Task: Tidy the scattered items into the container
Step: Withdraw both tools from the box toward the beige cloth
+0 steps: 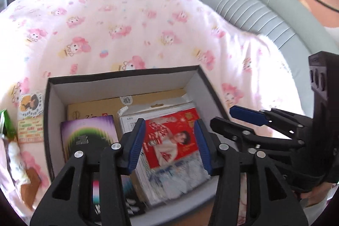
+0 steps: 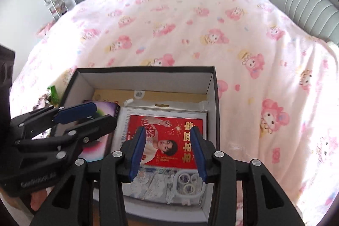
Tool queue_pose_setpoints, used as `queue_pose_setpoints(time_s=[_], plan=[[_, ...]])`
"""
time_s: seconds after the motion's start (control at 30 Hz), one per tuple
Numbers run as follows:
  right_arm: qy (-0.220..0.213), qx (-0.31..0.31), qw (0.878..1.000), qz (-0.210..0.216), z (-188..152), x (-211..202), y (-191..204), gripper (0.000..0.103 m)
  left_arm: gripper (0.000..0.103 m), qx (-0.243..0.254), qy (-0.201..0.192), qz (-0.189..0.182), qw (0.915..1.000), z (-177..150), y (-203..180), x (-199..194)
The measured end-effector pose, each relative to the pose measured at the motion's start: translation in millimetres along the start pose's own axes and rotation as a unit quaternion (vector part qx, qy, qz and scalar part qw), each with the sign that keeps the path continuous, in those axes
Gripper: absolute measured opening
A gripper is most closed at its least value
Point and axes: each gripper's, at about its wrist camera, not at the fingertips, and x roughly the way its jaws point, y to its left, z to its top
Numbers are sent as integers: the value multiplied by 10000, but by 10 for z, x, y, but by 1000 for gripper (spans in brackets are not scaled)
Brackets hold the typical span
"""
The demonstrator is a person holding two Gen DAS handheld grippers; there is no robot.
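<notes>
Both above the black box on the bed, over the pink bunny blanket. Left hand-held gripper spread wide, nothing pinched. Right hand-held gripper spread too, holding nothing. Red picture card lying flat on top inside the box, beside the purple card. Sticker sheet and a green packet still outside, just left of the box. Best now: lift clear of the rim, swing left, come down softly, pinch only the sheet's edge, not the blanket.
</notes>
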Motion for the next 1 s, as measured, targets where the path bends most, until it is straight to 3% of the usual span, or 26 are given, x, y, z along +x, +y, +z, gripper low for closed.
queue_pose_setpoints(time_s=[0.3,0.6,0.83,1.0], plan=[[-429,-455,9975,328,-214,-569,653,40,49,-130,-414,348,9985,-338,97,-976],[-279,-1300,9858,1029,-200,-414,1629,40,49,-823,-624,825,9912,-708,800,-1469],[172,-1968,9646,1748,-77,32,2544,40,49,-1715,-738,1163,9755,-969,1641,-1720],[769,-1990,9543,2092,40,483,2938,40,50,-2428,-591,1539,9560,-1206,2313,-1628]])
